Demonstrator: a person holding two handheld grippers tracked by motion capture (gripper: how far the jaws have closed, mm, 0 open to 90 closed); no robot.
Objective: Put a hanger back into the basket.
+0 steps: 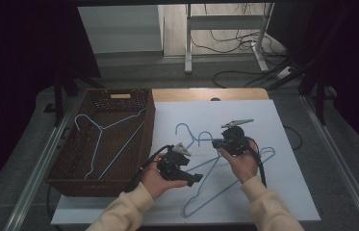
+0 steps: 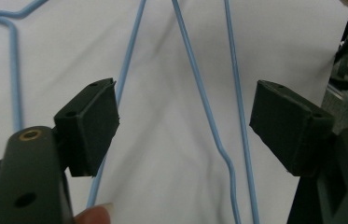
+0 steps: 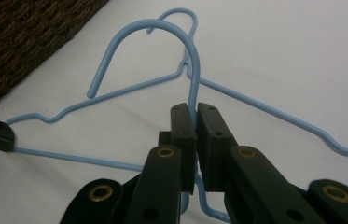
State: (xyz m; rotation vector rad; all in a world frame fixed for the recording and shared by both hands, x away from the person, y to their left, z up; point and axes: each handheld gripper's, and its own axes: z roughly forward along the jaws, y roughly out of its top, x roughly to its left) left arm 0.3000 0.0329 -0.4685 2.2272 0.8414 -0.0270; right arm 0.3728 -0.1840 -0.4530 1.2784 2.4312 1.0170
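Observation:
Two light blue wire hangers lie overlapping on the white sheet [image 1: 288,192]. My right gripper [image 3: 195,109] is shut on the neck of the upper hanger [image 3: 171,28], just below its hook. The second hanger [image 3: 274,112] lies under it, its hook a little farther off. In the high view, my right gripper [image 1: 217,143] points left at the two hooks [image 1: 183,127]. My left gripper [image 2: 183,107] is open just above the sheet, with two of the hangers' wires [image 2: 199,93] running between its jaws, untouched. It sits low and left of the right one [image 1: 194,179].
A brown wicker basket [image 1: 71,185] stands left of the sheet, with a third blue hanger [image 1: 101,139] lying inside. The basket's woven wall [image 3: 17,42] is close to the hooks. Beyond the table are a desk frame and floor cables [image 1: 235,43].

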